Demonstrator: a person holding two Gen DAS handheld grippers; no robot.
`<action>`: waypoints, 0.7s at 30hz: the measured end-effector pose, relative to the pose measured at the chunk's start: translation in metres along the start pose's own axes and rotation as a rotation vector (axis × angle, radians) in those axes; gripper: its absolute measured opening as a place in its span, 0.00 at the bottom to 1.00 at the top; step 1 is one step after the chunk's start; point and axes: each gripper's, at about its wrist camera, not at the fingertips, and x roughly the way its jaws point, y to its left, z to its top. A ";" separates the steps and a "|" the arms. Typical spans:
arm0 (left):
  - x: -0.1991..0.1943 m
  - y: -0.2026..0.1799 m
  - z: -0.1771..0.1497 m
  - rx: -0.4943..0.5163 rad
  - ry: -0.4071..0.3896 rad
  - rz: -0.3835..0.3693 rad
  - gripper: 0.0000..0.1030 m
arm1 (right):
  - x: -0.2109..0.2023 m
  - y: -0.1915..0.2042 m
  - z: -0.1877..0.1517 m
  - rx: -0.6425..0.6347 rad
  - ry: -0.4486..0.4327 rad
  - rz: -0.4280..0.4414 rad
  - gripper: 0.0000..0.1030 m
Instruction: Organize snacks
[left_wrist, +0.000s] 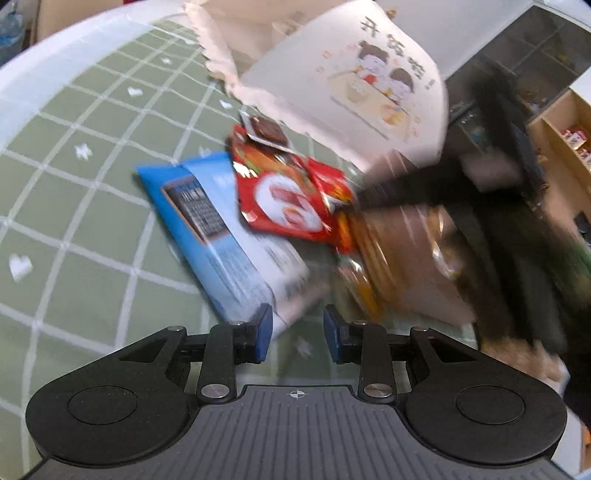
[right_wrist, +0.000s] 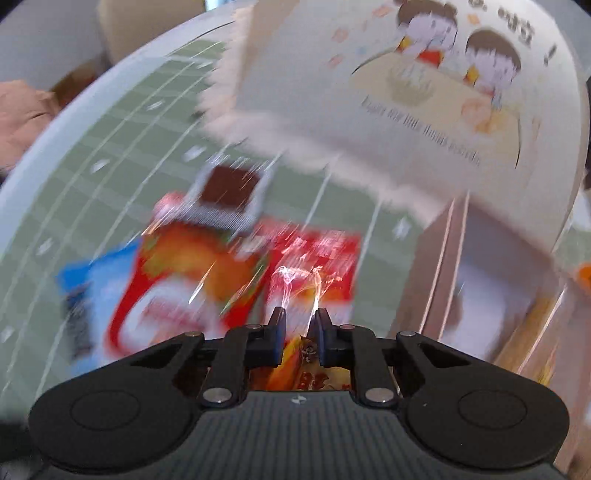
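— Green checked tablecloth (left_wrist: 74, 184) is seen under everything. Where are the snacks found?

— They are heaped loosely in the middle of it. A blue packet (left_wrist: 207, 229) is laid flat, a red packet (left_wrist: 284, 199) is overlapped onto it, and a small chocolate packet (left_wrist: 267, 131) is rested on the red one's far end. A brown packet (left_wrist: 406, 251) is blurred beside them.

— Is anything gripped?

— An orange packet (right_wrist: 306, 354) is pinched between the nearly closed tongs of the right gripper (right_wrist: 299, 325). Whether it has been lifted off the cloth cannot be told through the blur. Nothing is held by the left gripper (left_wrist: 298, 328): its tongs are set narrowly apart, just beside the blue packet's near corner, with bare cloth between them.

— And where are the snacks meant to be put?

— Presumably into the paper bag (left_wrist: 351, 92) printed with cartoon children, which is seen just beyond the heap, its zigzag-cut mouth turned towards it. Nothing can be made out inside.

— So how much is judged done?

— Very little. One packet is gripped; none is shown stowed. At least the blue, red, chocolate and brown packets are left to be gathered, so the task is judged to be near its start.
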 end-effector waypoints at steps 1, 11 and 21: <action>0.001 0.003 0.005 0.002 -0.004 0.004 0.32 | -0.005 0.001 -0.014 0.008 0.021 0.045 0.16; -0.005 0.007 0.022 0.023 -0.008 0.067 0.33 | -0.067 -0.002 -0.121 -0.035 -0.101 0.087 0.46; -0.005 -0.039 -0.024 0.172 0.153 0.028 0.33 | -0.056 -0.031 -0.154 0.104 -0.096 0.077 0.38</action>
